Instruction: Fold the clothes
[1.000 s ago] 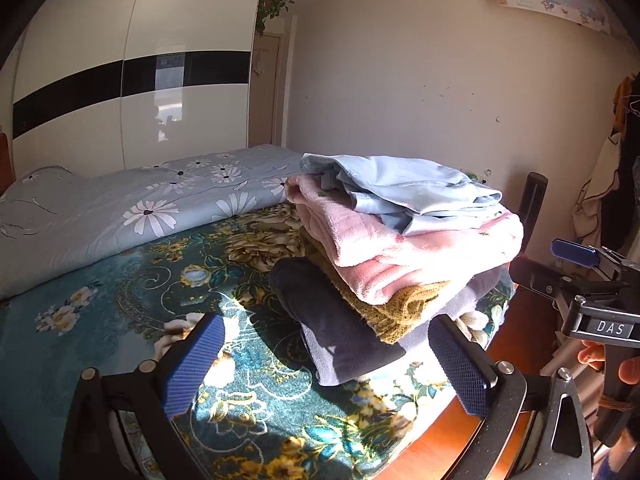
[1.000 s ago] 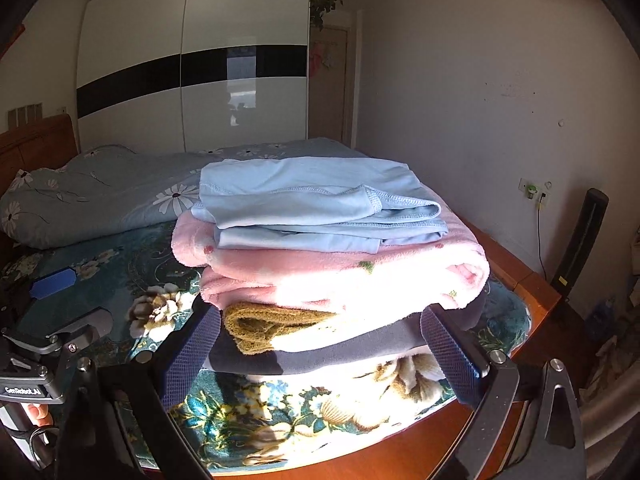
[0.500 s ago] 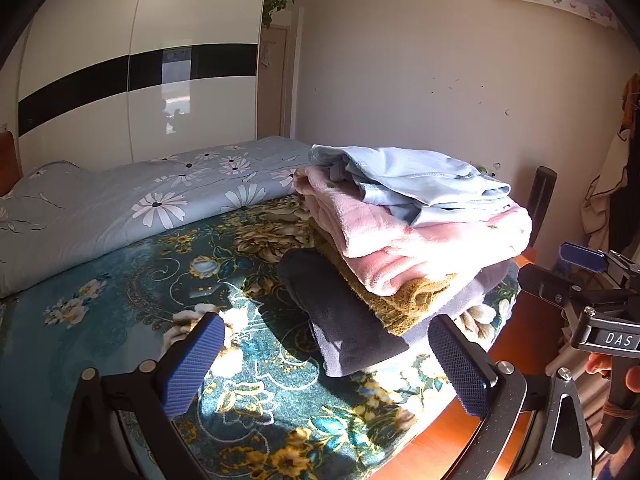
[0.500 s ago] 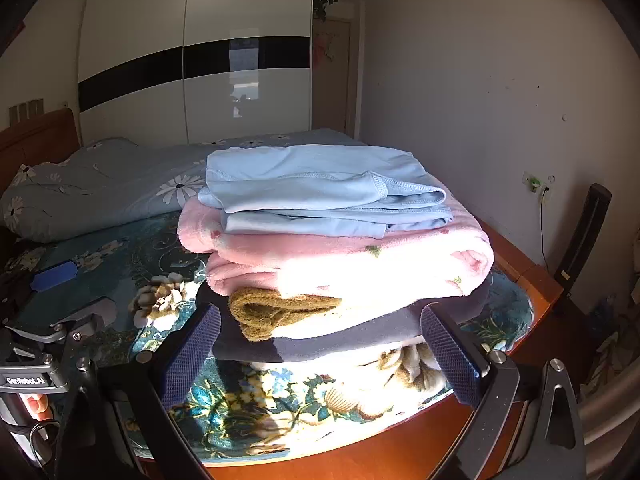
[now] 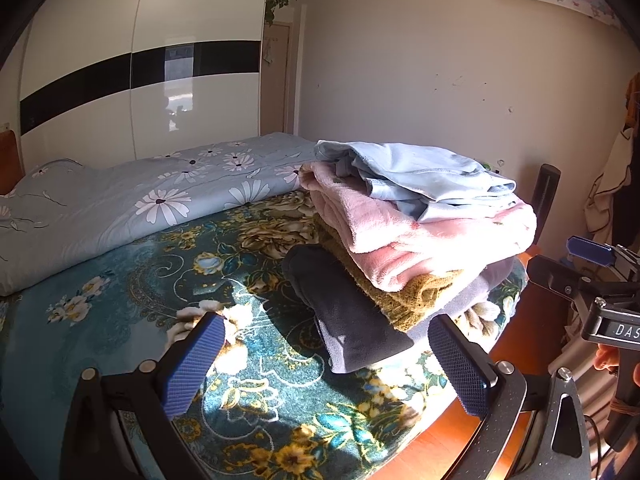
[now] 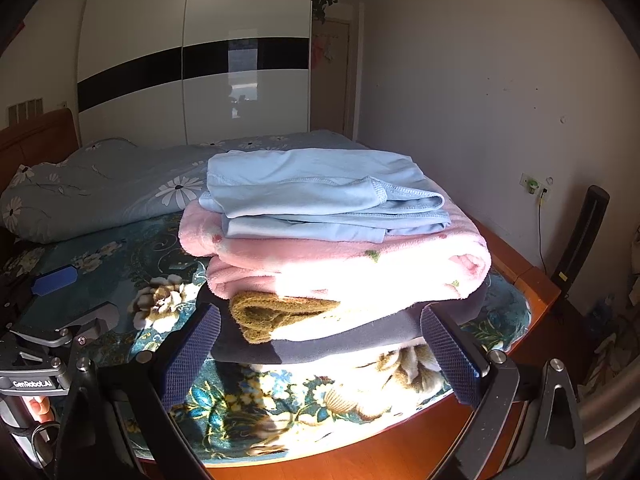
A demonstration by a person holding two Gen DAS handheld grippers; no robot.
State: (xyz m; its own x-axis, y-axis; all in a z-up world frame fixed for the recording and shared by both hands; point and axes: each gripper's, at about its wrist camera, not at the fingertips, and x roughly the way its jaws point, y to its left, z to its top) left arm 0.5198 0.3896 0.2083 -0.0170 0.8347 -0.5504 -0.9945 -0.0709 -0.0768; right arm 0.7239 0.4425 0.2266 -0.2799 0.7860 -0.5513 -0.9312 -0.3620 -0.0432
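Four folded garments (image 6: 332,248) sit stacked on the bed (image 5: 120,320); both tools, left (image 5: 326,364) and right (image 6: 320,354), gape empty.

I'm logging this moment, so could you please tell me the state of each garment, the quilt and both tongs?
light blue garment: folded, top of stack
pink fleece: folded, second
mustard knit: folded, third
dark garment: folded, bottom
floral quilt: bunched along the bed
left tongs: open, empty
right tongs: open, empty
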